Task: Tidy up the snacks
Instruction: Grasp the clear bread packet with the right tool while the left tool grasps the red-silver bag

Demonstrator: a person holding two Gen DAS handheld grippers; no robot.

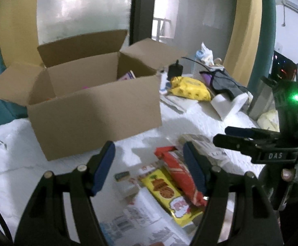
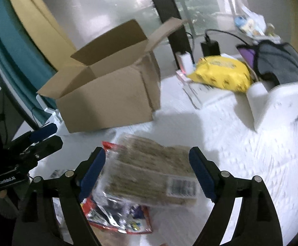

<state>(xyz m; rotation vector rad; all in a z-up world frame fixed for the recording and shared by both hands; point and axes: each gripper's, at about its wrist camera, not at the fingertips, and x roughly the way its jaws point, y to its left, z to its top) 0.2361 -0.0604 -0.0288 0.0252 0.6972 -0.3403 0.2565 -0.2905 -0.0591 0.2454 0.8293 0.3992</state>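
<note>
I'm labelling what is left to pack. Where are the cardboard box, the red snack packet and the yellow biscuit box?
cardboard box [image 1: 95, 119]: left wrist view, front wall.
red snack packet [image 1: 177, 170]: left wrist view, middle of the wrapper.
yellow biscuit box [image 1: 165, 190]: left wrist view, printed top face.

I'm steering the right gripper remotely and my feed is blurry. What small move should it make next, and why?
Probably ease the right gripper down and close on the clear cracker pack. The pack lies between its open blue pads, which don't appear to press it yet. The open cardboard box stands just beyond, ready to receive it. The left gripper hangs open over the red packet, off to the side.
</note>
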